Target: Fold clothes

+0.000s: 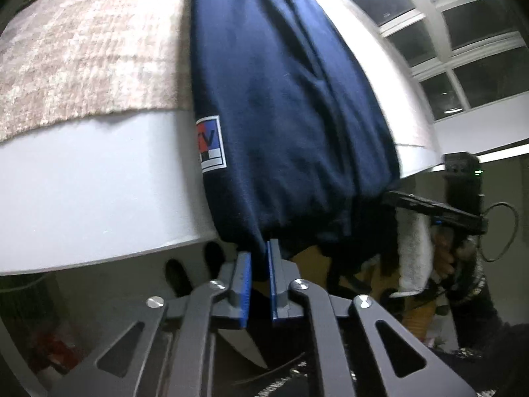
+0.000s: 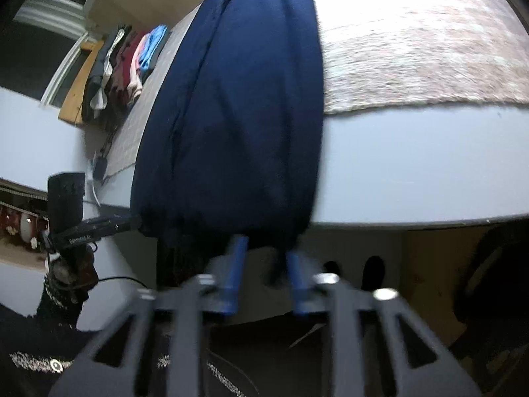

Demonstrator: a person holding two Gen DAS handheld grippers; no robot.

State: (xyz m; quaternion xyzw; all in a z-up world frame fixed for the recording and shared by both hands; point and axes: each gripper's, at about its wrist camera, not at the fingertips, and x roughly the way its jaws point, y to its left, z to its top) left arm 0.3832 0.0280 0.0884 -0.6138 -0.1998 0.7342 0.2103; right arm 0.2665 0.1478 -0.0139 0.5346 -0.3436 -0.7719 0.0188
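A navy garment (image 1: pixel 284 106) with a square logo patch (image 1: pixel 211 145) hangs over the white bench (image 1: pixel 99 185) edge. The left hand-held gripper (image 1: pixel 259 264) pinches its hem. The right hand-held gripper (image 2: pixel 264 264) looks blurred, its pads apart around the hem.

Motion blur smears the right claw (image 2: pixel 264 278), and the navy garment (image 2: pixel 231 115) is cut off at the top edge.

wrists: close, angled down at table (image 1: pixel 99 182) edge | shared: navy garment (image 1: pixel 281 115)

Two hand-held devices, each ending in a gripper: left gripper (image 1: pixel 261 264), right gripper (image 2: pixel 266 271). Dark grey linkage arms with slotted cut-outs, joined by round silver screws (image 1: pixel 363 301). Blue pads (image 1: pixel 245 289) lining grey fingers. Black cable (image 1: pixel 502 231) looped beside the right device. Dark patterned sleeve (image 2: pixel 61 294) at the wrist.
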